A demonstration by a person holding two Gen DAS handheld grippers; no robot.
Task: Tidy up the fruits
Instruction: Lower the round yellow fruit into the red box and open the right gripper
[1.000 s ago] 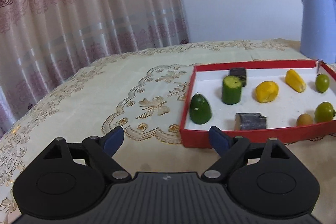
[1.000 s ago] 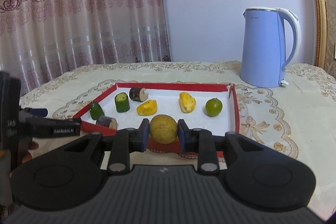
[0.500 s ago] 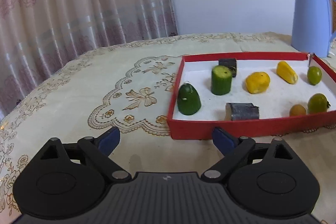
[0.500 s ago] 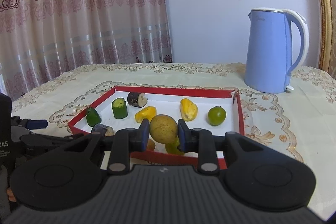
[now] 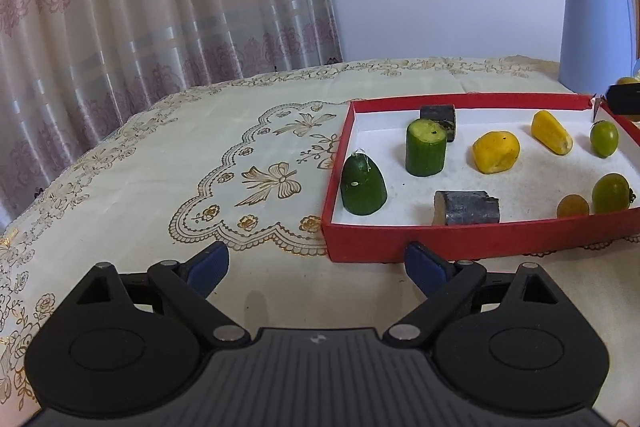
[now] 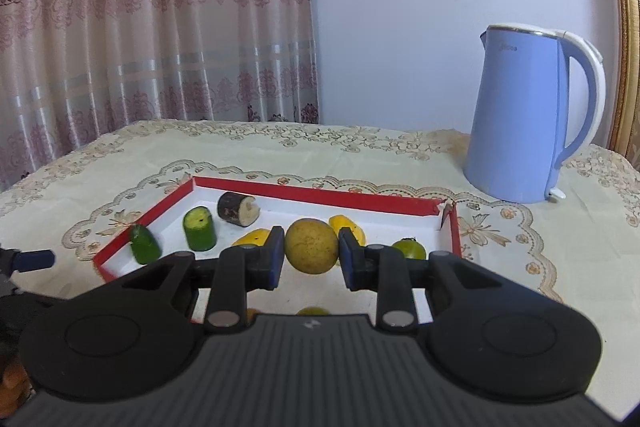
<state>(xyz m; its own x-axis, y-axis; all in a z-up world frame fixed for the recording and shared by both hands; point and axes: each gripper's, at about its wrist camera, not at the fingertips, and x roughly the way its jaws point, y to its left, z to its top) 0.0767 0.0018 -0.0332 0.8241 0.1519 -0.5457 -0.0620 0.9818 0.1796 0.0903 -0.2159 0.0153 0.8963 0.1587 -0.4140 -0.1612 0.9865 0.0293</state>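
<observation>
My right gripper (image 6: 311,255) is shut on a round yellow fruit (image 6: 311,245) and holds it above the red tray (image 6: 316,191). The tray (image 5: 472,247) holds two green cucumber pieces (image 5: 425,147), two dark cut pieces (image 5: 467,208), two yellow fruits (image 5: 496,152), two green tomatoes (image 5: 604,138) and a small orange fruit (image 5: 573,206). My left gripper (image 5: 316,263) is open and empty, low over the tablecloth just in front of the tray's near left corner. The right gripper's tip shows at the far right edge of the left wrist view (image 5: 624,99).
A blue electric kettle (image 6: 524,115) stands behind the tray at the back right. A patterned curtain (image 6: 152,15) hangs behind the table. A gold frame edge (image 6: 628,27) is at the far right. The embroidered tablecloth (image 5: 200,163) spreads left of the tray.
My right gripper has moved forward and up with the yellow fruit, from the tray's near edge to above its inside. My left gripper shifted left, so the tray drifted right in its view.
</observation>
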